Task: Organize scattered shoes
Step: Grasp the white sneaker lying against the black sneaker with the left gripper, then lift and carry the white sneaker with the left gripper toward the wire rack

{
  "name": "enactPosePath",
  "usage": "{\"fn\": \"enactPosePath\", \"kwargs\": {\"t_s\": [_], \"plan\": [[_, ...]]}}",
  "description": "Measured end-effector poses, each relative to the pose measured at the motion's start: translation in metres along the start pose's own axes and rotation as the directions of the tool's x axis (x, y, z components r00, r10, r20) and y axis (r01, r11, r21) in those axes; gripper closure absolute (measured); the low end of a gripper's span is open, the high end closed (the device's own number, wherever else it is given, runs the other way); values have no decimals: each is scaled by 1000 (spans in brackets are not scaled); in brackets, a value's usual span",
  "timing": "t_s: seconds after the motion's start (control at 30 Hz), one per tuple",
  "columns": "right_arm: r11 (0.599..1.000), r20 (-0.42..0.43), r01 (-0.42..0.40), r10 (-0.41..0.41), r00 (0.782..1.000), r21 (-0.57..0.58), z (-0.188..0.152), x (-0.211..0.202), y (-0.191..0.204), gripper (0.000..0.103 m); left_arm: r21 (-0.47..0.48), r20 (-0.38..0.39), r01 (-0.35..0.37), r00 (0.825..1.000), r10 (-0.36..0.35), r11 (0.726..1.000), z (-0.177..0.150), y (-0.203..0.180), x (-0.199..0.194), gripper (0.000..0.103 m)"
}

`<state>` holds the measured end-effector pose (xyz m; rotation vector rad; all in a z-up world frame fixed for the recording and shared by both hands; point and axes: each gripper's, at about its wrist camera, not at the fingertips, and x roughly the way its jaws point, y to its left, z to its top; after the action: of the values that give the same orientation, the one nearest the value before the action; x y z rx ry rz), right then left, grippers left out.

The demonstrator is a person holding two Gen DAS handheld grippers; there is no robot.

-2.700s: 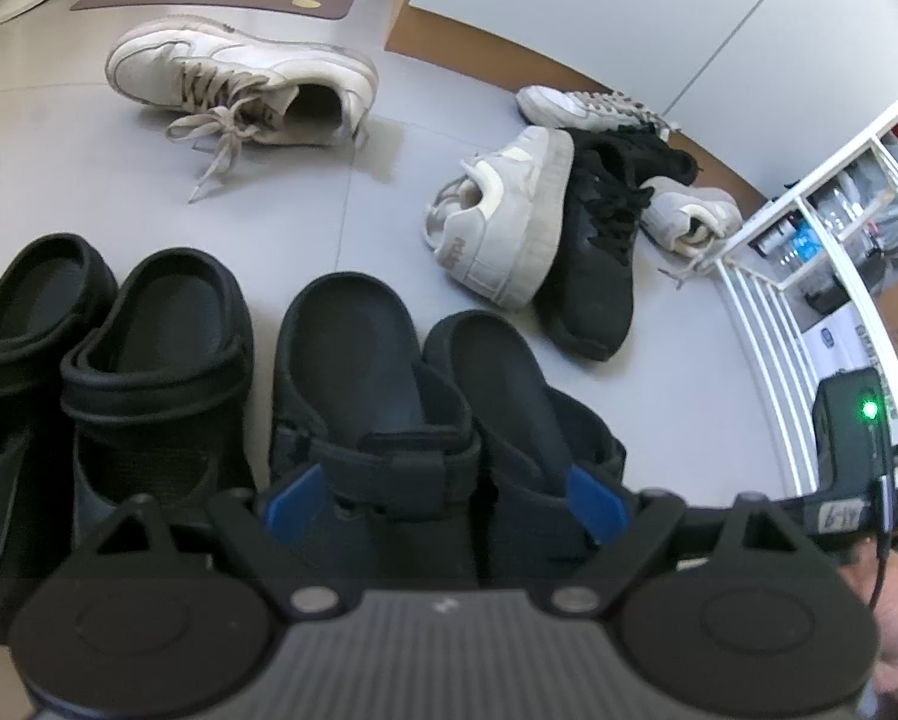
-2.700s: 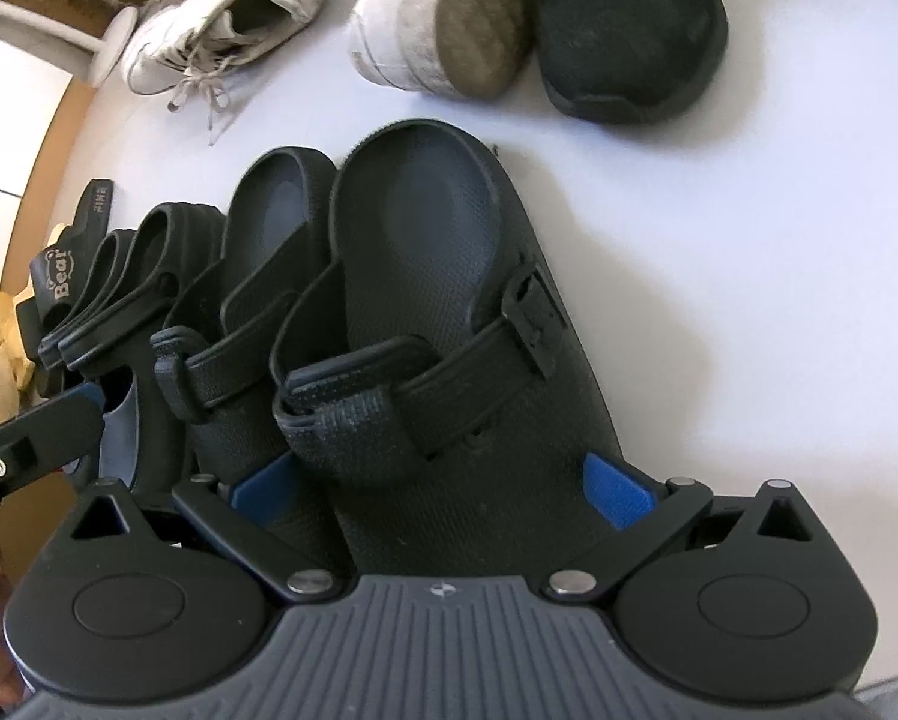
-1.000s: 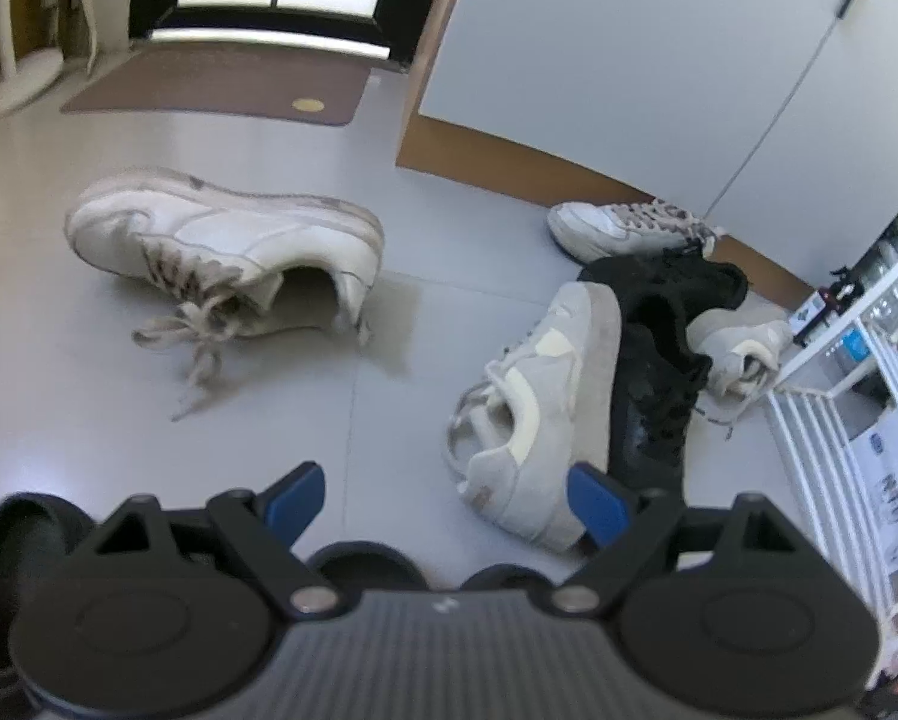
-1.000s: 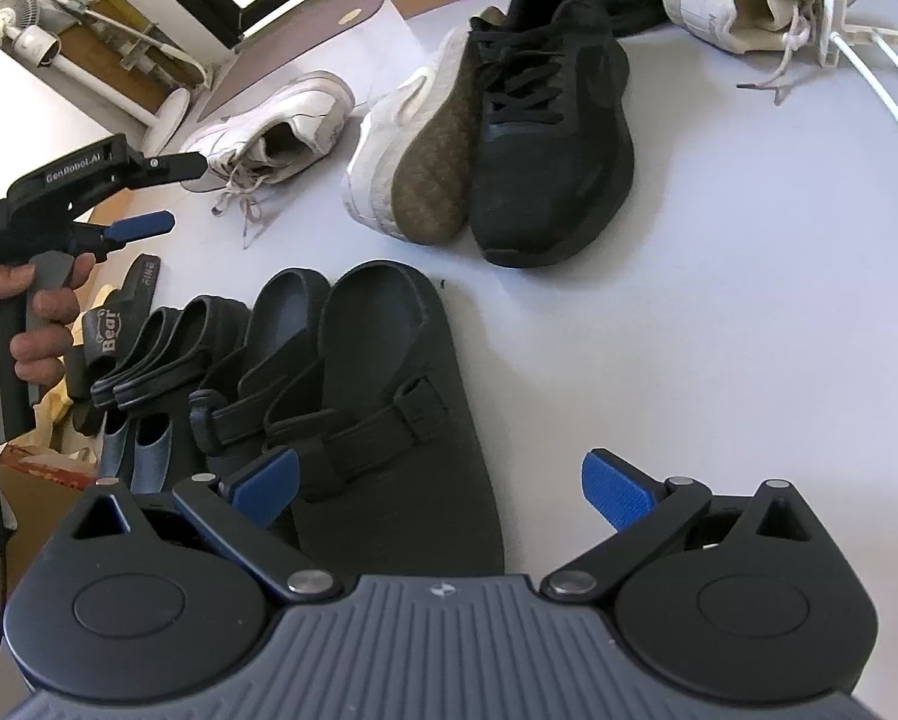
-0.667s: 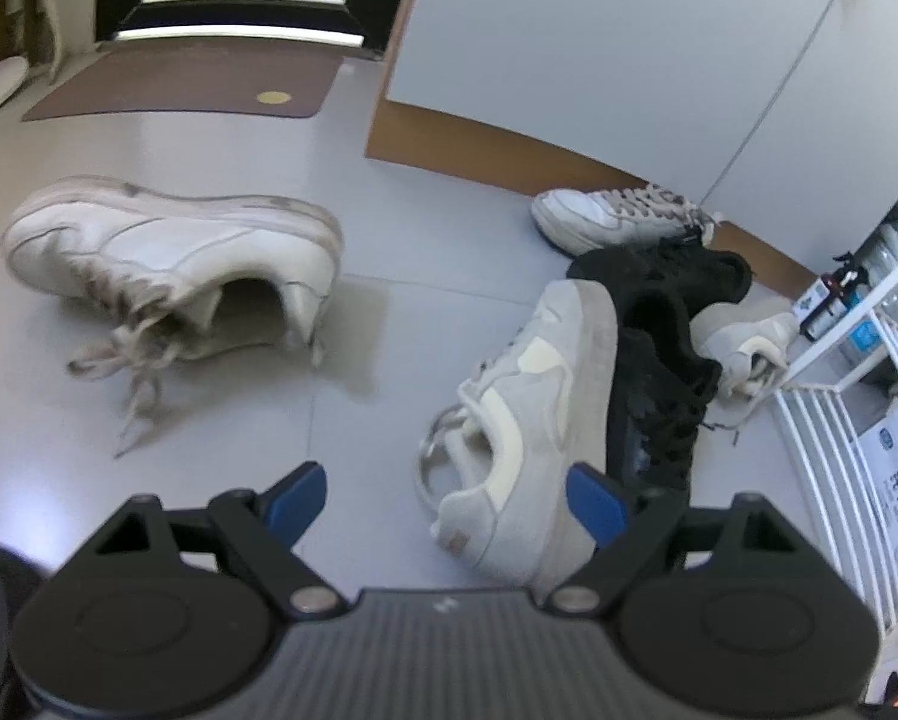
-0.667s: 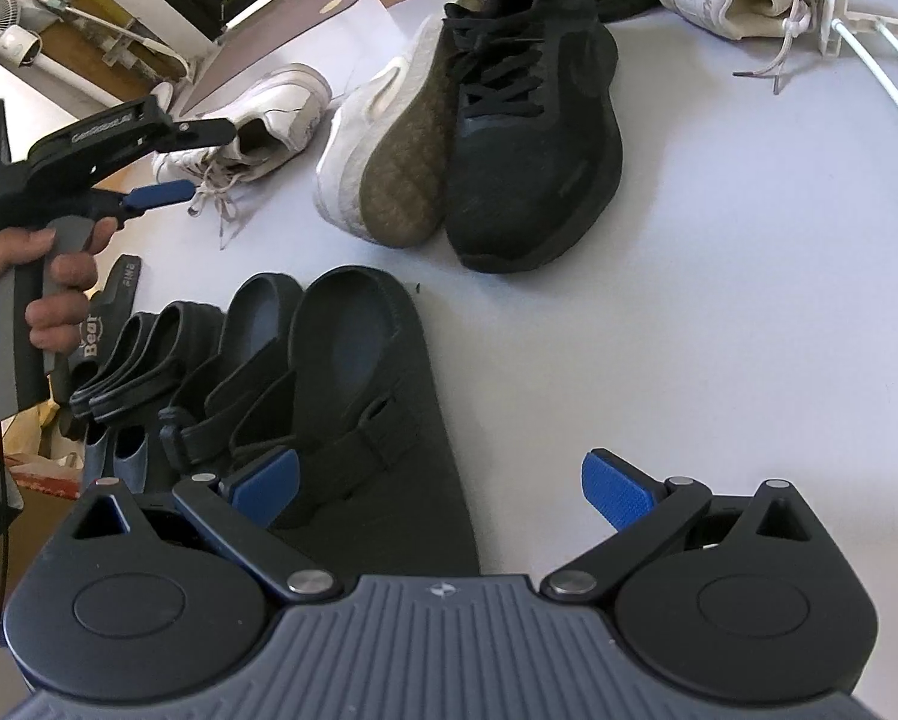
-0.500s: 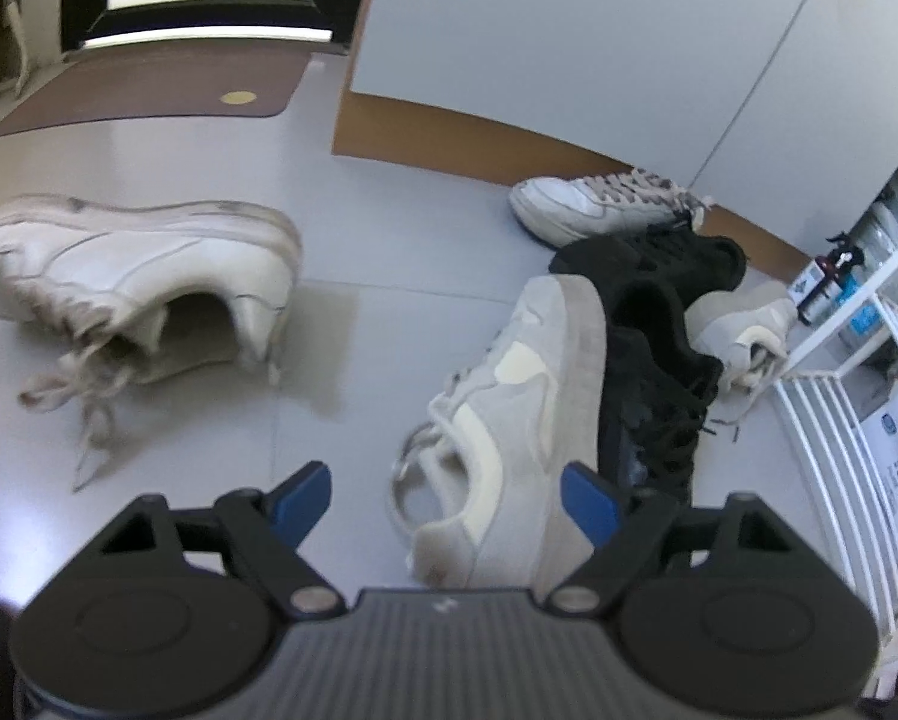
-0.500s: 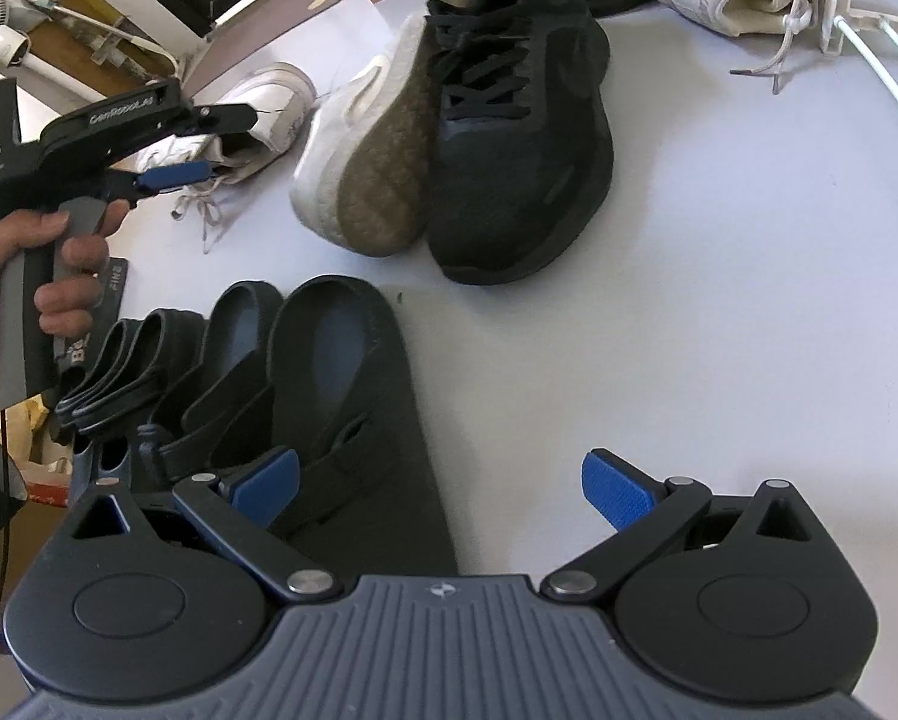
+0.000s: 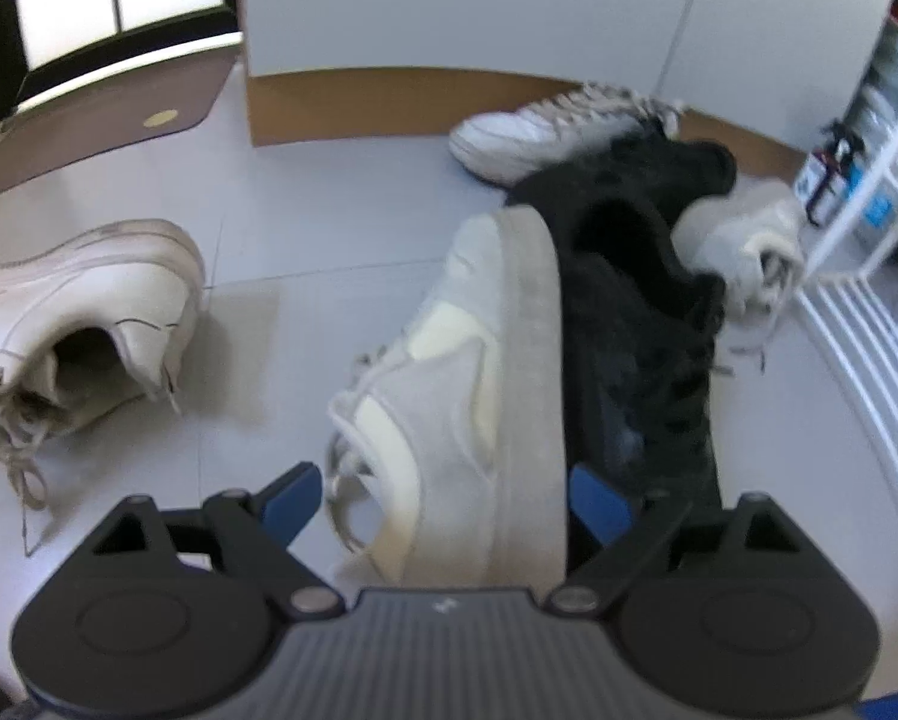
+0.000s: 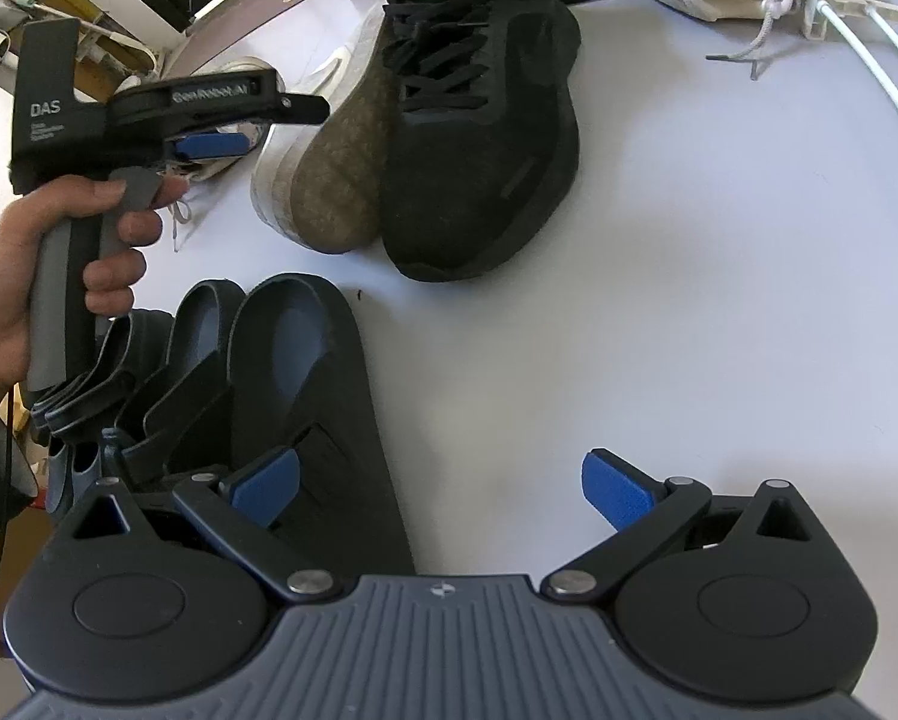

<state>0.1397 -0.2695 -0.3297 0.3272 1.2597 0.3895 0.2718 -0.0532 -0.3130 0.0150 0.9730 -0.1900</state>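
Pale tiled floor [image 9: 257,228], shoes all over, next pickup lining up

Left gripper [image 9: 443,498] has jaws wide, just been opening more, w/ the heel end of the grey sneaker [image 9: 485,372] between the blue pads but nothing clamped yet afaict. That sneaker lies tipped on its side, sole touching the black sneaker [image 9: 647,324] to its right, long axis running straight away from the tool, so left hand's clearly the nearer one. Right gripper [image 10: 443,492] is open too, empty, hovering by the lined-up black sandals [image 10: 305,384]. Other white sneakers [image 9: 83,306] sit further out.
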Motion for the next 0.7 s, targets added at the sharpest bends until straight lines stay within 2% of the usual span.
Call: {"fn": "enactPosePath", "kwargs": {"t_s": [0.2, 0.27, 0.33, 0.7], "plan": [[1000, -8, 1, -1, 1000, 4, -2, 0, -4, 0, 18, -39, -21, 999, 22, 1000, -3, -7, 19, 12], [1000, -7, 1, -1, 1000, 5, -2, 0, -4, 0, 25, -43, -31, 999, 32, 999, -4, -9, 23, 15], [1000, -6, 1, -1, 1000, 5, -2, 0, -4, 0, 22, -45, -29, 999, 30, 999, -5, -9, 25, 24], [1000, -8, 0, 0, 1000, 3, -8, -1, -4, 0, 21, -16, -17, 1000, 17, 1000, -9, -13, 19, 32]]}}
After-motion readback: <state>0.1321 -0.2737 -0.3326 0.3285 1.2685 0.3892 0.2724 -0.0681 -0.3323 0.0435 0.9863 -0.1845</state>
